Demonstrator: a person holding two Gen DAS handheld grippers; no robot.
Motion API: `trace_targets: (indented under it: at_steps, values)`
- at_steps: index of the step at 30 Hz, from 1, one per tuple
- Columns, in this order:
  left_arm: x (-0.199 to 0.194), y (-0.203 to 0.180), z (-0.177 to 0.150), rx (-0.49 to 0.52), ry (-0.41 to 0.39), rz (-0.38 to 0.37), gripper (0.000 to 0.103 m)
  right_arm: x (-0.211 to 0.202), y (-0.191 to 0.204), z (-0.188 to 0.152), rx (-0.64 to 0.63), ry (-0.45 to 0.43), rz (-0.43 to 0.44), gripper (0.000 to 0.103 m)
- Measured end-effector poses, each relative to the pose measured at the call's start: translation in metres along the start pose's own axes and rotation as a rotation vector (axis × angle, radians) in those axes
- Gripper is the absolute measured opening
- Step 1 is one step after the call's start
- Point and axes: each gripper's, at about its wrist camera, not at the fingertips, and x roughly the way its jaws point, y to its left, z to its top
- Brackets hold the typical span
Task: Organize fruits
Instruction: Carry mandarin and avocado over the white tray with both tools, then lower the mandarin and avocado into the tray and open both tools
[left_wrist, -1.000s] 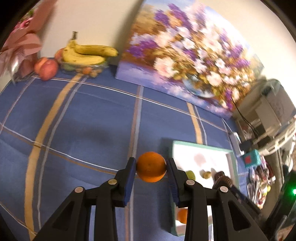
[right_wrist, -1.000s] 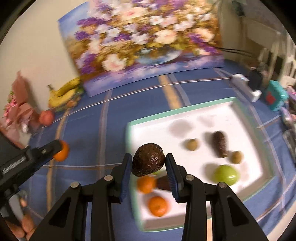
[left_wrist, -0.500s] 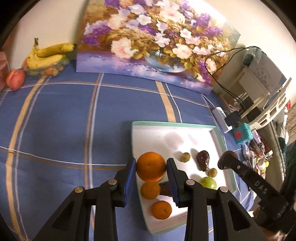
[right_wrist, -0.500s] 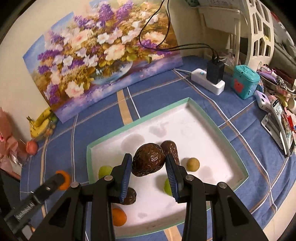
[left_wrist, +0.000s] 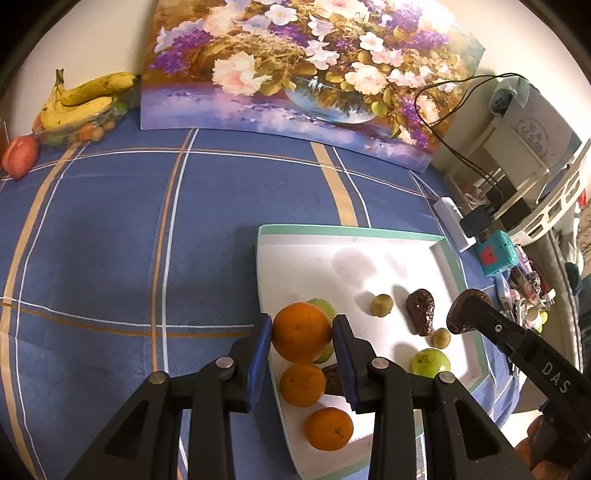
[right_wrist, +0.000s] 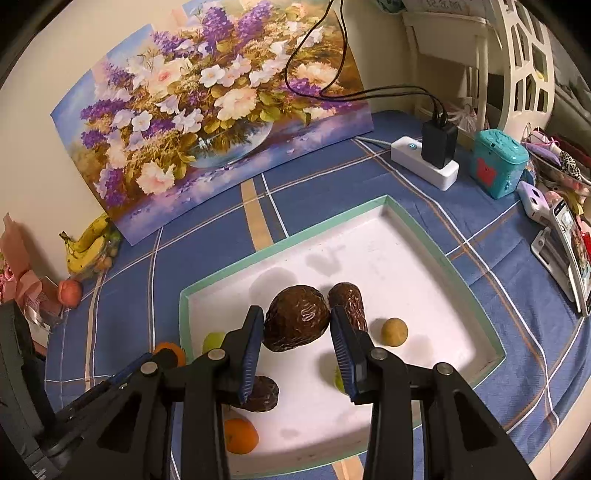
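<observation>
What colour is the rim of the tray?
Mint green rim on the white square tray; clearest in the right wrist view.

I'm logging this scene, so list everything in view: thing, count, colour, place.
tray: one, white with green rim, on the blue checked cloth
oranges: two, orange, tray's near left corner
green fruits: two, green, in the tray
small round fruits: two, yellowish, in the tray
dark brown fruits: two, lying in the tray
bananas: one bunch, yellow, far left by the wall
peach: one, red, beside the bananas
painting: one, flowers, leaning on the wall
power strip: one, white, right of the tray
left gripper: shut on an orange
right gripper: shut on a dark brown fruit
</observation>
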Motion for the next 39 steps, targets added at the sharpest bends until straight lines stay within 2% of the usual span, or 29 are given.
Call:
trace_targets:
  at_steps: [7, 23, 39]
  values:
    - [0.01, 0.003, -0.001, -0.005, 0.016, -0.012, 0.036, 0.015, 0.004, -0.004, -0.013, 0.049, -0.004, 0.039]
    - [0.022, 0.0, -0.004, 0.014, 0.055, 0.02, 0.036, 0.045, 0.005, -0.015, -0.034, 0.17, -0.046, 0.039]
    - [0.025, -0.001, -0.003, 0.016, 0.073, 0.031, 0.038, 0.066, 0.008, -0.025, -0.055, 0.238, -0.067, 0.039]
